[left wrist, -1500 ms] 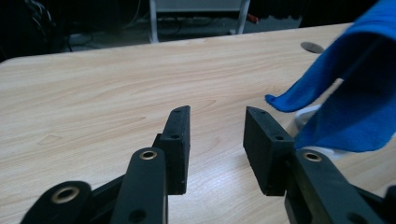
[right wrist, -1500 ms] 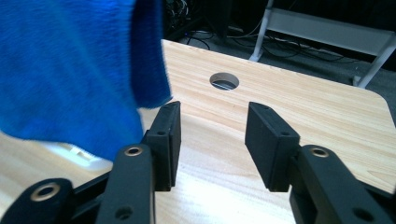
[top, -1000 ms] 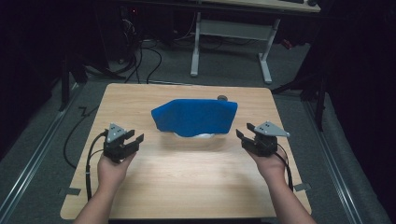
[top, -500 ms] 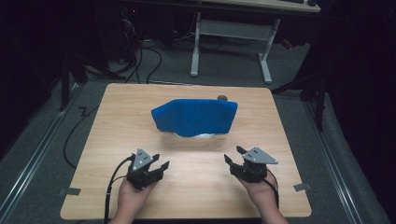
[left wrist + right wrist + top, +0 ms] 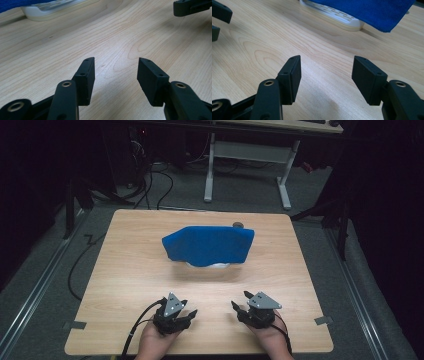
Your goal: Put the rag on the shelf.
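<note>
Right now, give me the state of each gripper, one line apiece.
Left gripper: open, jaws just widened, nothing between them, bare table beneath.
Right gripper: open, jaws just widened, nothing held.

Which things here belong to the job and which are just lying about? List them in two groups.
Job:
- blue cloth, draped over the basket
- white slotted basket beneath it
- left gripper, open, empty
- right gripper, open, empty

Lying about:
- small dark round object behind the cloth
- white-legged desk beyond the table
</note>
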A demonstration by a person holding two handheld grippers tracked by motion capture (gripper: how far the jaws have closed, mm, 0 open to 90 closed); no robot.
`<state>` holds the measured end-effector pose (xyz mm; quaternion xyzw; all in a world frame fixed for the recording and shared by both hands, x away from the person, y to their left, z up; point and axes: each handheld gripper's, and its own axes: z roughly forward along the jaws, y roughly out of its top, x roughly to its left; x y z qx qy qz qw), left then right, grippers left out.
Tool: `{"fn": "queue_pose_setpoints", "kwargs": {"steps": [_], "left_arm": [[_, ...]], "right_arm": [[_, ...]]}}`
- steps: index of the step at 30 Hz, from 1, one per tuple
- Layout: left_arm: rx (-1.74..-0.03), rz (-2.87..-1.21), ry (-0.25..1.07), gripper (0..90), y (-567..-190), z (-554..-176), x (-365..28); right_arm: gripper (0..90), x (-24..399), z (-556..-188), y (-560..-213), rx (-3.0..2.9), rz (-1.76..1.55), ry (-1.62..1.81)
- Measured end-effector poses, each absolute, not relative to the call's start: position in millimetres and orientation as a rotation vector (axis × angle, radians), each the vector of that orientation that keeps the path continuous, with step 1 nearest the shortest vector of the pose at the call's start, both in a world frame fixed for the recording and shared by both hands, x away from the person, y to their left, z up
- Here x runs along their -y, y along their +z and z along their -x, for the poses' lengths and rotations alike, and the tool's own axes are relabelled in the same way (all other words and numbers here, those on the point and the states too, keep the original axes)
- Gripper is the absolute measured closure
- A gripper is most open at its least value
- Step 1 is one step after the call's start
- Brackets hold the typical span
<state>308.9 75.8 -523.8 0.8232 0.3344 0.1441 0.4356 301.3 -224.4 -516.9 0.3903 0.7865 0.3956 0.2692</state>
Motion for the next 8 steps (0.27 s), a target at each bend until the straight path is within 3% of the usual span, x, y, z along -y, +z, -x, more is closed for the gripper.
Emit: {"fn": "queue_pose_setpoints", "kwargs": {"steps": [8], "left_arm": [[-0.843, -2.057, 0.358, 49.0, -525.5, -310.3, -78.1]], "right_arm": [[41.1, 226.1, -302.2, -517.7, -2.126, -1.076, 1.073]]}}
